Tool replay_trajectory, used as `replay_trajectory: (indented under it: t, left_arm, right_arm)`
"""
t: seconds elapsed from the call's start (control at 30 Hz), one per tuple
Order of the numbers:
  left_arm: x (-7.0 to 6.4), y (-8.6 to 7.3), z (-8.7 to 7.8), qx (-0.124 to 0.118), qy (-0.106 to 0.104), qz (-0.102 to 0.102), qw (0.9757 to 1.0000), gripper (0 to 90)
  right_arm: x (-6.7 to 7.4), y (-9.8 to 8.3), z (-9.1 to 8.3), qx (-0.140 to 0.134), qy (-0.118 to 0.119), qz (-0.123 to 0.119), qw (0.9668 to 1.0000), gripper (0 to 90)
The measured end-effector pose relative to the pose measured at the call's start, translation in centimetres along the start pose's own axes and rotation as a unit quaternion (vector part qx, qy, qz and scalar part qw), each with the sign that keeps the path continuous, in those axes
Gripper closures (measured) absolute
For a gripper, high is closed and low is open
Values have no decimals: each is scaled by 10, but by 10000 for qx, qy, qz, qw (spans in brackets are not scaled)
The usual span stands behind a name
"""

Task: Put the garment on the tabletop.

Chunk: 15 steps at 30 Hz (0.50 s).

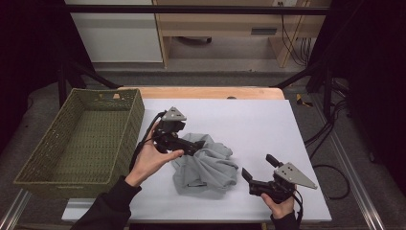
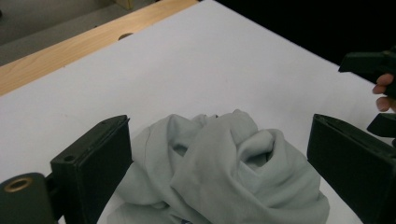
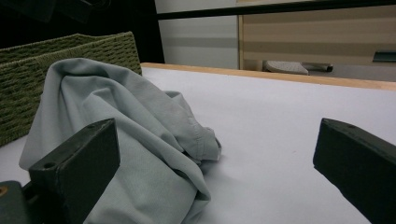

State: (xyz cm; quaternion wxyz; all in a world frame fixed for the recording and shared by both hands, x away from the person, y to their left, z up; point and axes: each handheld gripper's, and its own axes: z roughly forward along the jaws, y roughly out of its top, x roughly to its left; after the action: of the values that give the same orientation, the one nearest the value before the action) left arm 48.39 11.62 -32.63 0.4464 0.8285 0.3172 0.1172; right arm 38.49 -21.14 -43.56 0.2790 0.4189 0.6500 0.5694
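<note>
White table top [image 1: 249,120] across the middle of the high view. Green woven basket [image 1: 81,139] at left, just off the table's left edge. Crumpled grey cloth [image 1: 206,165] at centre, lying loose on the white surface. Left gripper [image 1: 198,146] over the cloth's upper left part, jaws spread wide, nothing pinched. Right gripper [image 1: 258,168] at lower right, just beside the cloth, jaws wide, gripping nothing.
</note>
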Motion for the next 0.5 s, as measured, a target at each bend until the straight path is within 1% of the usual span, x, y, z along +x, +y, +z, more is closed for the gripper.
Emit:
replay_trajectory:
  t: [0.1,0.13,0.17,0.23,0.27,0.33,0.37,0.4,0.43,0.47,0.5]
  left_arm:
    - [2,-10,-8,-261,64,20,9996,45]
    - [4,-15,-12,-402,49,-16,9992,44]
    - [4,-15,-12,-402,49,-16,9992,44]
    - [5,-22,-17,-553,-3,-89,9984,43]
    - [6,-26,-19,-620,7,-100,9980,40]
    - [7,-35,-23,-735,16,-145,9972,39]
    - [9,-45,-27,-836,11,-169,9964,39]
    - [9,-49,-29,-850,29,-185,9962,39]
    - [9,-49,-29,-850,29,-185,9962,33]
    - [10,-53,-32,-815,28,-164,9965,33]
    - [10,-59,-35,-892,63,-172,9958,30]
  right_arm:
    - [0,0,0,-9,5,22,10000,7]
    - [-1,0,0,-4,0,13,10000,7]
    - [-1,0,0,-4,0,13,10000,7]
    - [-1,0,0,7,4,15,10000,6]
    - [-1,0,0,7,5,8,10000,5]
    - [-1,1,-1,10,8,24,10000,5]
    - [-1,1,-1,12,10,27,10000,5]
    - [-1,1,-1,21,-2,47,10000,5]
    - [-1,1,-1,21,-2,47,10000,5]
    - [-1,0,-1,19,-1,49,10000,5]
    - [-1,0,0,3,-1,54,10000,4]
